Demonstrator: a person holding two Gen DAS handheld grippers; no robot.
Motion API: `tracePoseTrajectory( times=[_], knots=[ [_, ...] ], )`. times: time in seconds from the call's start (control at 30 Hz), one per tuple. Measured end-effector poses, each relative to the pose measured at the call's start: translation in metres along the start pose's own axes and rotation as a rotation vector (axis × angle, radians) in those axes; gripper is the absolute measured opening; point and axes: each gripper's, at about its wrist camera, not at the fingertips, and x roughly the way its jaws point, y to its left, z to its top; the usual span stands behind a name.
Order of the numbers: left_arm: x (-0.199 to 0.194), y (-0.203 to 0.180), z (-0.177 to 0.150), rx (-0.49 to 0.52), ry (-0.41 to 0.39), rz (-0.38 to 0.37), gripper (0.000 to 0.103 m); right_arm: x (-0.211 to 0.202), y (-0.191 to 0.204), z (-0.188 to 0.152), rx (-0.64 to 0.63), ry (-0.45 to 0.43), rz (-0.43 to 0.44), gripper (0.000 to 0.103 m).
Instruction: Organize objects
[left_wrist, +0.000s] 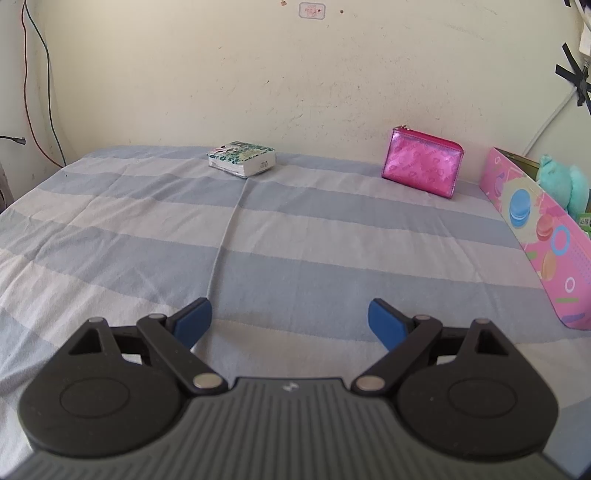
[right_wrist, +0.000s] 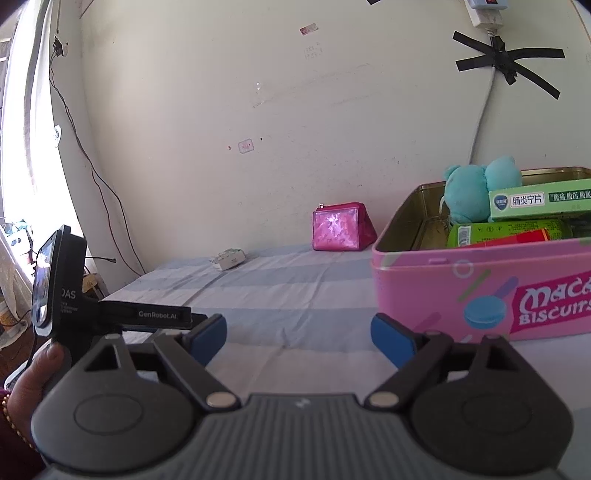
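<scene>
Left hand-held gripper (left_wrist: 290, 320) is hovering low over a bed, its two blue-padded fingers (left_wrist: 192, 325) spreading wide with nothing between them. Beneath it, a striped blue and white sheet (left_wrist: 258, 236) is covering the bed. Far ahead, near the cream wall (left_wrist: 258, 74), a small white tissue pack (left_wrist: 242, 158) with a green pattern is lying flat. To its right, well apart, a shiny pink pouch (left_wrist: 423, 160) is standing upright against the wall. At the right edge, a pink biscuit tin (left_wrist: 539, 236) is sitting on the sheet, with a teal plush toy (left_wrist: 565, 181) peeking over its rim.

Right hand-held gripper (right_wrist: 299, 334) is also hanging just above the sheet (right_wrist: 277, 291), its blue fingers (right_wrist: 391, 338) standing wide apart and gripping nothing. Just beside and ahead of it on the right, the open biscuit tin (right_wrist: 480, 291) is holding the teal plush toy (right_wrist: 476, 192), a light green medicine box (right_wrist: 539, 201), a darker green packet (right_wrist: 509, 230) and a red item (right_wrist: 517, 238) that is only partly showing. Farther back, the pink pouch (right_wrist: 340, 227) is standing by the wall, and the tissue pack (right_wrist: 229, 258) is lying to its left. At the left edge, the other gripper's black body (right_wrist: 62, 288) is showing, with a hand (right_wrist: 35, 376) wrapping its handle.
</scene>
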Motion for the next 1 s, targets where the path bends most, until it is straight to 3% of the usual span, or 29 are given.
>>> tracePoseTrajectory(
  times=[1.0],
  knots=[
    [-0.0055, -0.0003, -0.0012, -0.006, -0.019, -0.002, 0.094, 0.0065, 0.0004, -0.0025, -0.006, 0.021, -0.016, 0.093]
  ],
)
